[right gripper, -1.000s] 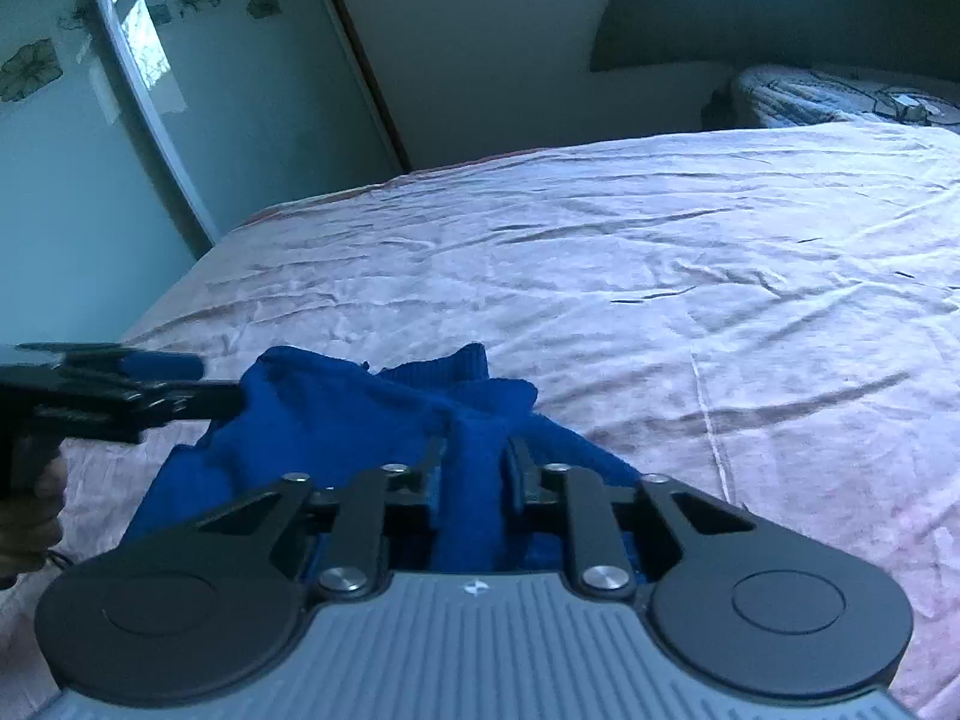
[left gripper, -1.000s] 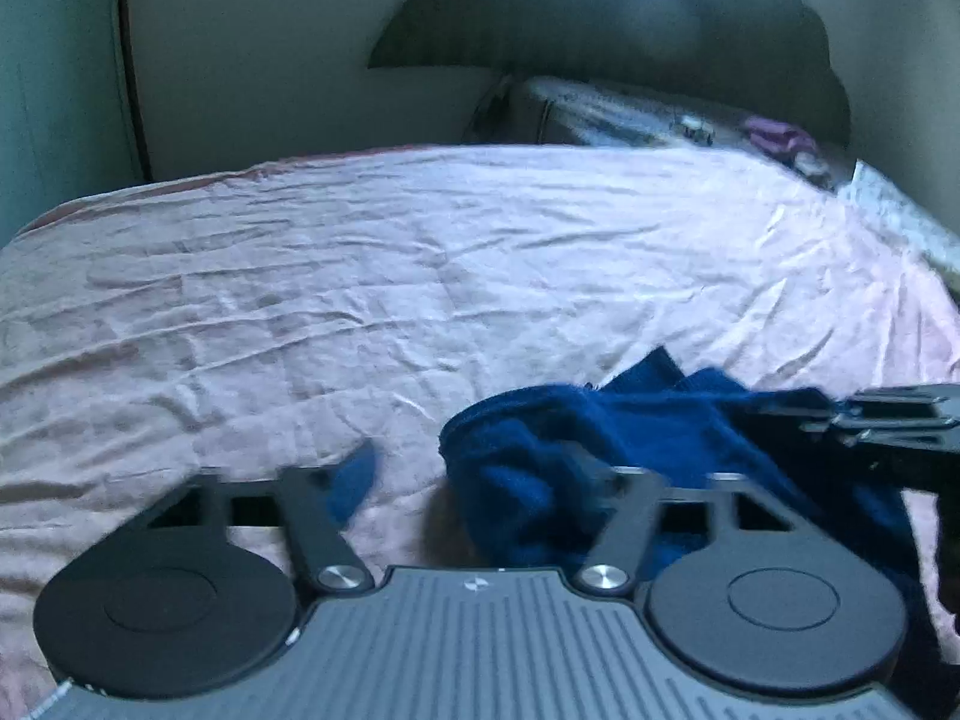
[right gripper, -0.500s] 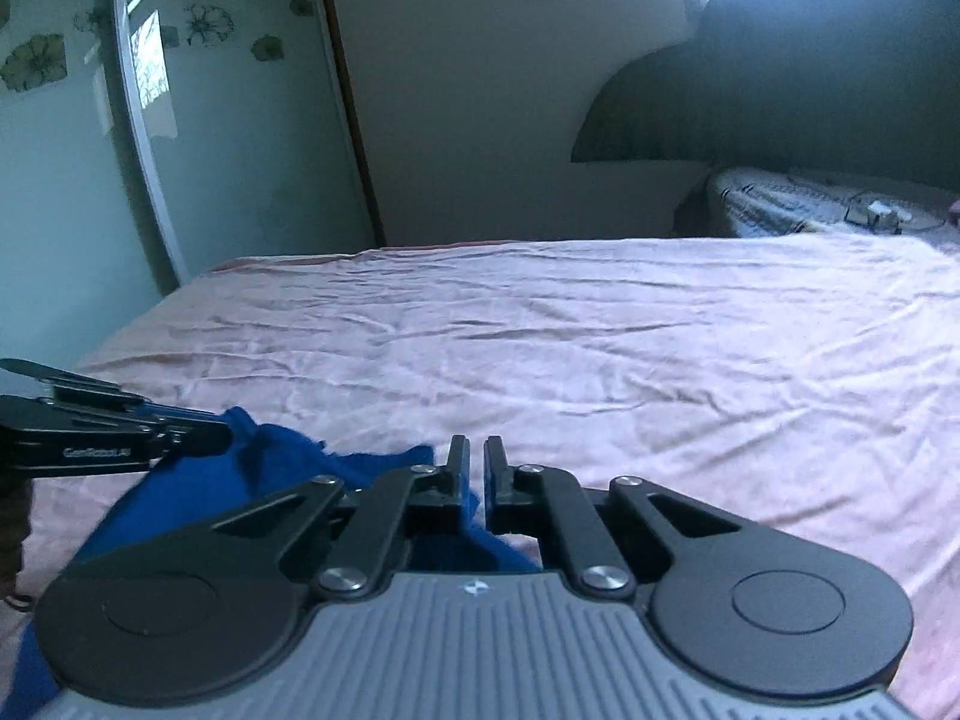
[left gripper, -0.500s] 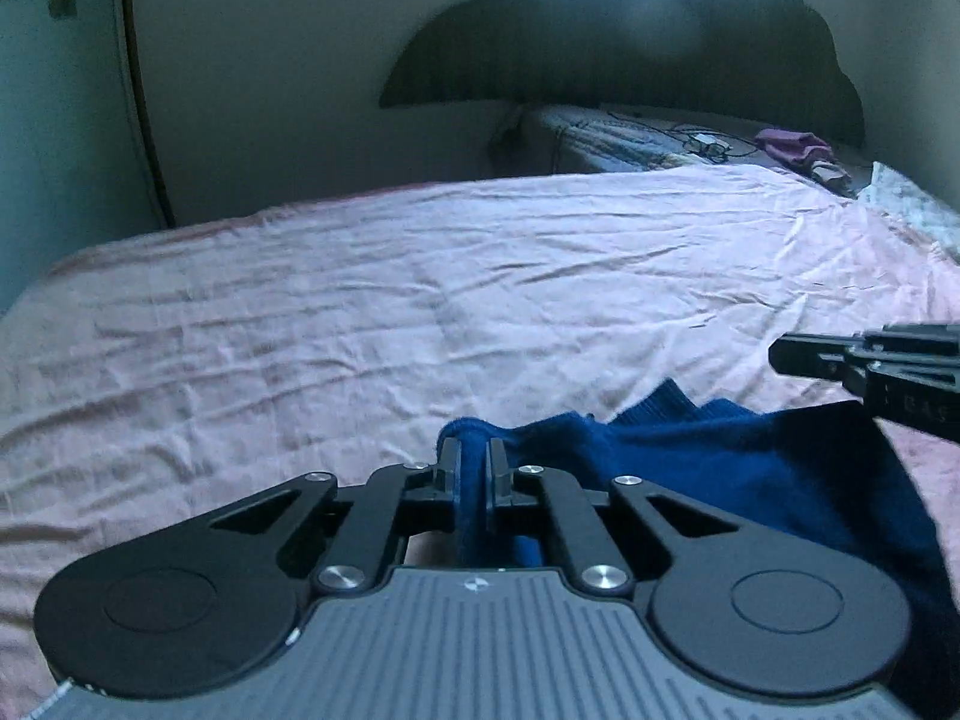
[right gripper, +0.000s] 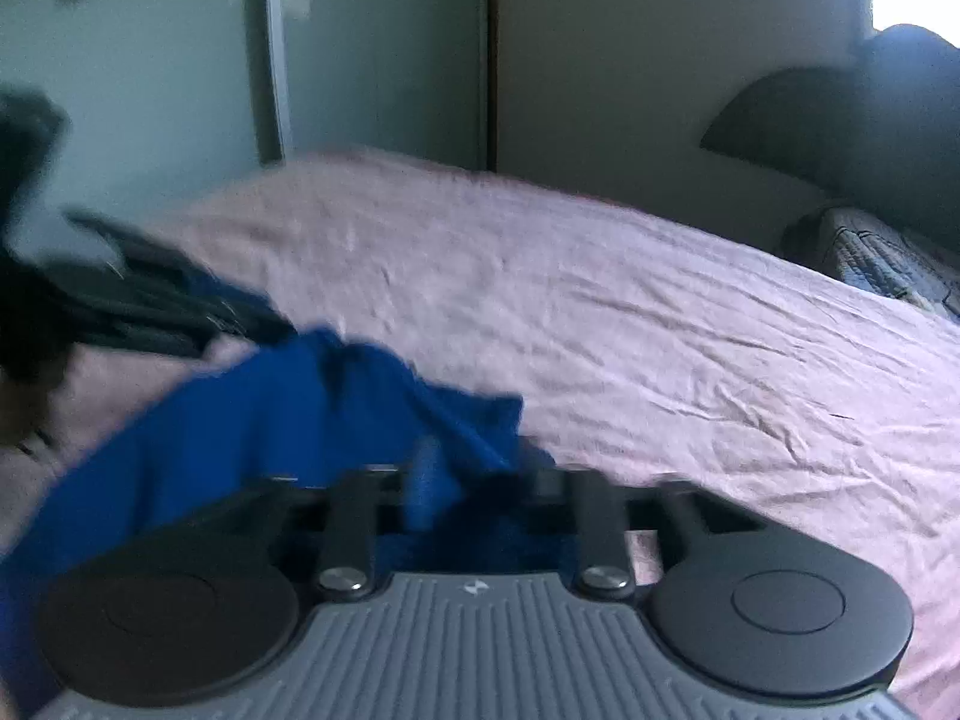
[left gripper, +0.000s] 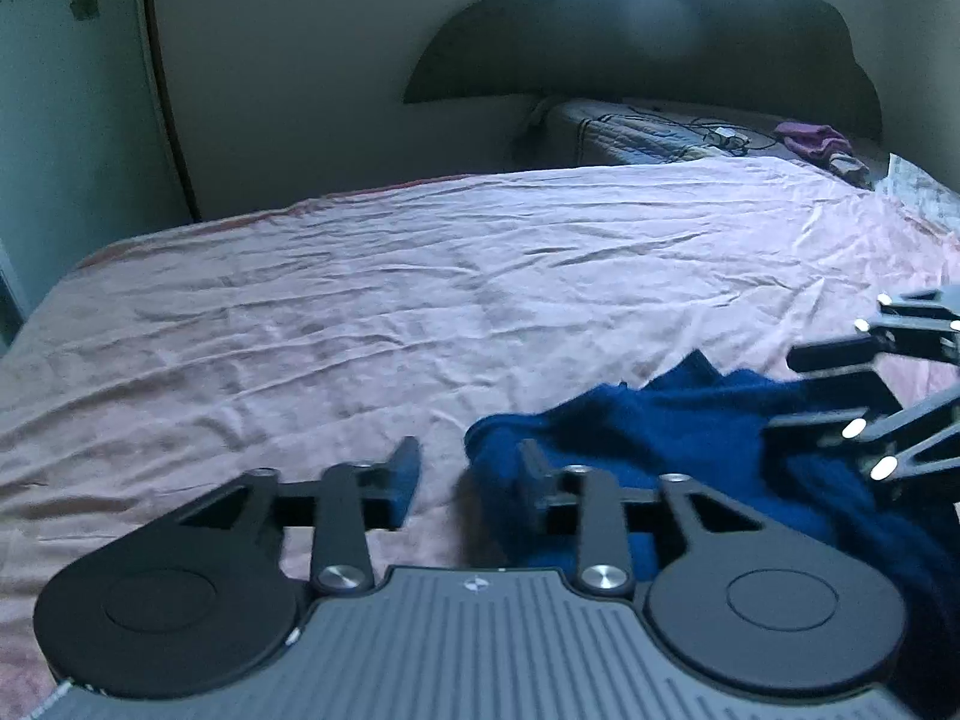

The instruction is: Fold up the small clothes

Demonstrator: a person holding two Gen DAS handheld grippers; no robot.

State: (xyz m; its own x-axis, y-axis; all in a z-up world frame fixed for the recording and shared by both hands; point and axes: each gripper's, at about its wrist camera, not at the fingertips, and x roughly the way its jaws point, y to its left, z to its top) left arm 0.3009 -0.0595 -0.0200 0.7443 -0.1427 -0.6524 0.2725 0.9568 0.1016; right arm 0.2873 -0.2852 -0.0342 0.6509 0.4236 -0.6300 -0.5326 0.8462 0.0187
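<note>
Pink, wrinkled bedsheet [left gripper: 420,312] is spread across the whole working surface, and low over it the left gripper [left gripper: 465,474] is held with its jaws spread wide, nothing clamped between them. Bare sheet is seen in the gap, while the blue garment [left gripper: 690,438] is bunched just beside and over the right-hand finger. Further to the right in the left wrist view, the right gripper [left gripper: 840,390] is seen from the side, its fingers parted, with blue cloth lying around the lower one. From the right wrist view, heavily blurred, the jaws are likewise seen standing apart, and a fold of the garment [right gripper: 288,414] is draped across and between them; whether any cloth is pinched cannot be told. The left gripper [right gripper: 180,306] is glimpsed as a dark smear at the left edge of that view. Beyond the bed, a dark curved headboard [left gripper: 660,30] is set against the wall, and a patterned pillow [left gripper: 648,132] is laid below it.
</note>
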